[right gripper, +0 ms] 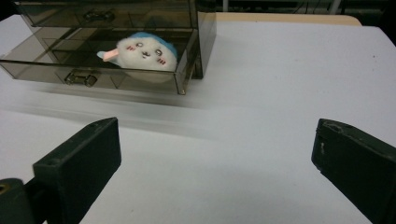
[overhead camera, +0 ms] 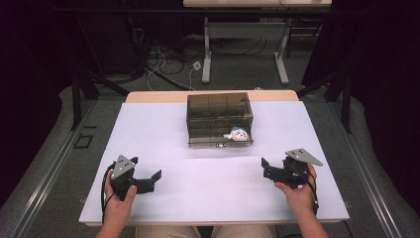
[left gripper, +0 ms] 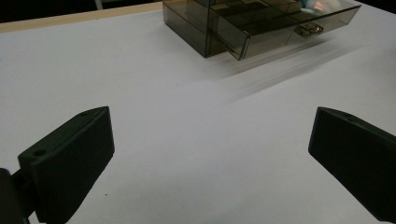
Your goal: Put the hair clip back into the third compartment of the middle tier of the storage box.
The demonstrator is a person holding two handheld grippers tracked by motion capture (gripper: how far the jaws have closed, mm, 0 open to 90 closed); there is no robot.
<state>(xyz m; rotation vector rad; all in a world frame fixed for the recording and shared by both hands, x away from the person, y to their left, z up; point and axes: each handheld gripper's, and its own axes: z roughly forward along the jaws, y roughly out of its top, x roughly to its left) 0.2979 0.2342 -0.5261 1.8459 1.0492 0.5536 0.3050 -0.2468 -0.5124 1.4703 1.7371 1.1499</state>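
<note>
A smoky see-through drawer box [overhead camera: 219, 113] stands at the far middle of the white table top. Its bottom drawer [right gripper: 93, 79] is pulled out toward me, and a small white plush toy [right gripper: 145, 52] with a blue back lies in the drawer's right end [overhead camera: 238, 134]. My left gripper [overhead camera: 148, 181] rests open at the near left, well short of the box [left gripper: 243, 28]. At the near right, my right gripper [overhead camera: 268, 168] is open too, its jaws wide apart and empty, aimed at the drawer.
The white sheet [overhead camera: 208, 173] covers a wooden table whose far edge [overhead camera: 158, 95] shows behind the box. Beyond it is a floor with cables [overhead camera: 168, 64] and another table's legs [overhead camera: 206, 54].
</note>
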